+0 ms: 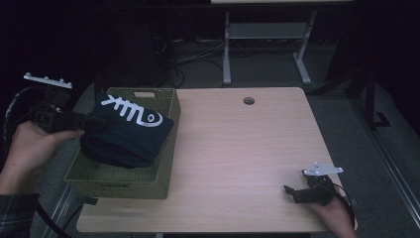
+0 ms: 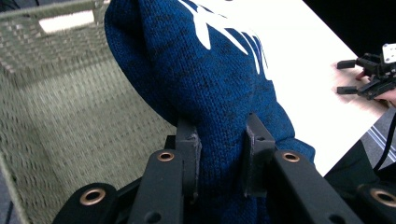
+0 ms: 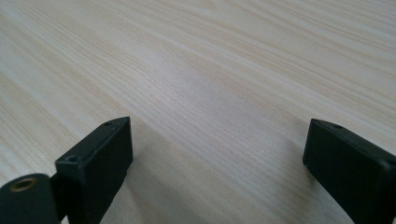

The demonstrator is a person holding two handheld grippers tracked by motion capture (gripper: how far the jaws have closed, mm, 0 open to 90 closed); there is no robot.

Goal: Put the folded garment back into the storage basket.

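The left gripper [image 2: 219, 144] has its jaws clenched on a fold of the dark blue knitted garment [image 1: 126, 131], which bears a white fish-bone print and hangs bunched over the woven green basket [image 1: 168, 153] at the left side of the bench [image 1: 247, 163]. In the high view the garment's lower part looks to sit inside the basket while its upper part rises above the rim, leaning toward the right wall; whether the cloth touches the basket floor cannot be told. In the left gripper view the knit fills the gap between the two jaws, so the grip looks firm. The step in hand appears to be moving the garment at the basket, either lowering it in or lifting it out; the pictures do not settle which. The right gripper [image 1: 297, 192] rests low at the near right corner of the bench, jaws spread and holding nothing, bare wood between them. The next move calls for keeping the bulky cloth clear of the basket rim.
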